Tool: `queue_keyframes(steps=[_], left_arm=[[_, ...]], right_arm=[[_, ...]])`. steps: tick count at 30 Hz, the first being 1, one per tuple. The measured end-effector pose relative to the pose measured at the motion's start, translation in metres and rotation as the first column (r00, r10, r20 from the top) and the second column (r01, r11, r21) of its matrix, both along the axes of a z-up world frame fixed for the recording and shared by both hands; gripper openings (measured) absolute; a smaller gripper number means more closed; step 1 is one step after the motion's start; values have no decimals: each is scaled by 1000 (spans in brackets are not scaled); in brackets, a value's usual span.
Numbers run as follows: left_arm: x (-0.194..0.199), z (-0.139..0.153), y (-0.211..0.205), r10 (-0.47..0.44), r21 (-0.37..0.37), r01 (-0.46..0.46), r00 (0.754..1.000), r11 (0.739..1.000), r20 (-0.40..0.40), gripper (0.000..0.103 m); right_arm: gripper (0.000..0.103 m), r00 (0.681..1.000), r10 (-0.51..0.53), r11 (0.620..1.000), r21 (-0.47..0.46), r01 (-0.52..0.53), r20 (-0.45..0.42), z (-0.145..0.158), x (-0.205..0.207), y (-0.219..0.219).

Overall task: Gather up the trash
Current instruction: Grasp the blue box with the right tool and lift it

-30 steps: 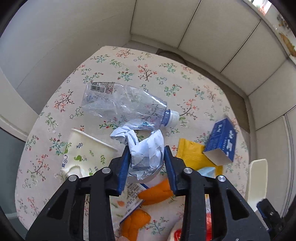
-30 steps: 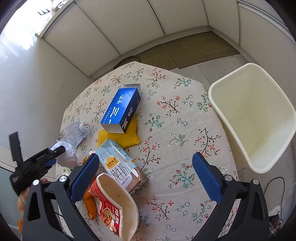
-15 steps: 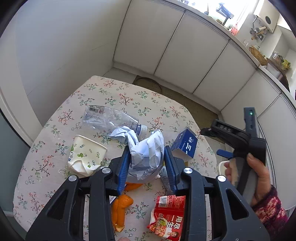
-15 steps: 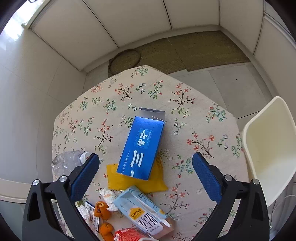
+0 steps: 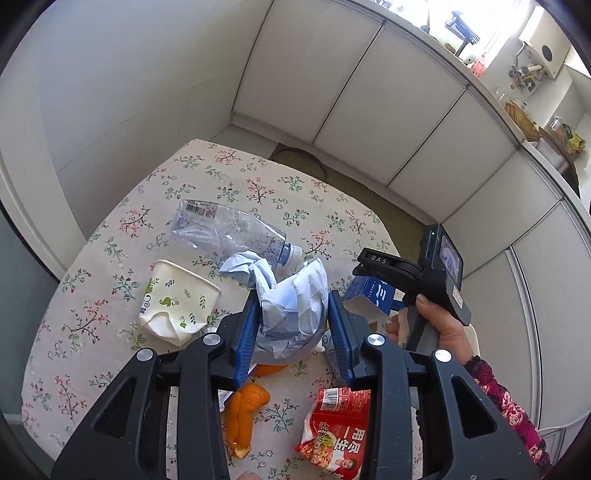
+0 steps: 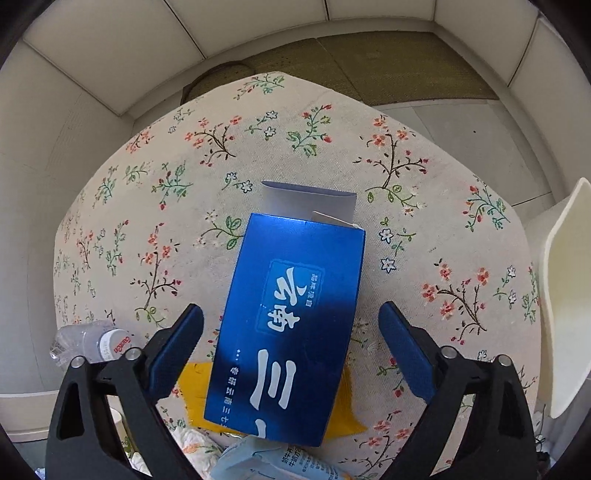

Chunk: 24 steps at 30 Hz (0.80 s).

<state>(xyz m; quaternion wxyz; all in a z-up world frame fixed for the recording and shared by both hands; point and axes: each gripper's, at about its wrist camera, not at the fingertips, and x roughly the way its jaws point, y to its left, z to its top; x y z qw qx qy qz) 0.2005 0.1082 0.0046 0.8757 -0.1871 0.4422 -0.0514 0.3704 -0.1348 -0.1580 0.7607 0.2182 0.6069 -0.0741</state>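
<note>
Left wrist high over table (image 5: 192,177), right wrist low, both seeing blue box (image 6: 288,325)

I see round table (image 5: 184,177) under cream cloth with small floral print. White panelled cabinet fronts (image 5: 369,122) curve behind it, plain white wall (image 5: 129,92) at left. Woven brownish mat (image 6: 388,62) on floor past table's far edge, pale tiles (image 6: 480,147) beside it. Countertop (image 5: 517,122) above cabinets holds clutter, too small to name. Strong daylight from window (image 5: 436,14) at upper right.

Home kitchen; white cabinets (image 5: 388,122), floral tablecloth (image 6: 184,184) (cluttered counter (image 5: 524,110)).
</note>
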Motion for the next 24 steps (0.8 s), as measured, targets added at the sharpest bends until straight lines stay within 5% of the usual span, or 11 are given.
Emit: queue_keyframes(steps=[2,4,11,24], left_arm=[[1,-2,1,3,-11,-3,1000,1000,-12,35],[2,-5,3,6,-17,-7,1000,1000,-21,35],[0,-1,3,21,-14,-21,1000,1000,-9,35],[-6,17,-22,-1,-19,2,999,1000,54,35]], right_arm=[[62,1000,5,1000,17,-5,-8,-5,0,-1],[56,1000,11,1000,4,-11,6,-3,-1,-1],[55,994,19,1000,0,-20,103,23,-15,-8],[55,937,-7,1000,-20,15,349,130,-66,-56]])
